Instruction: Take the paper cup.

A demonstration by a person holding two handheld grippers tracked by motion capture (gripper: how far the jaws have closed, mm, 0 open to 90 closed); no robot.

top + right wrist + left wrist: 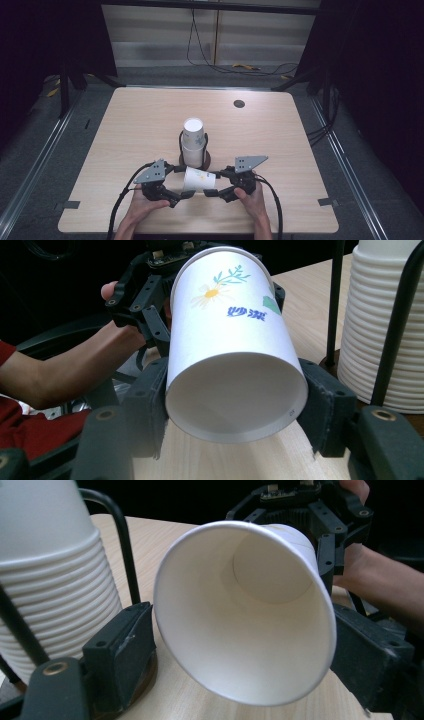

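A white paper cup (199, 179) with a flower print lies on its side, held in the air between both grippers near the table's front edge. Its open mouth (260, 605) faces my left gripper (240, 645), whose jaws press the rim from both sides. Its base end (235, 405) sits between the jaws of my right gripper (235, 410), shut on it. From above, the left gripper (182, 182) and right gripper (216, 182) face each other across the cup. Just behind stands a tall stack of paper cups (193, 137) in a black wire holder.
The cup stack (45, 580) (380, 325) stands close beside both grippers. The wooden table (150, 115) has a small round black grommet (239, 103) at the back right. Cables run over the floor beyond the far edge.
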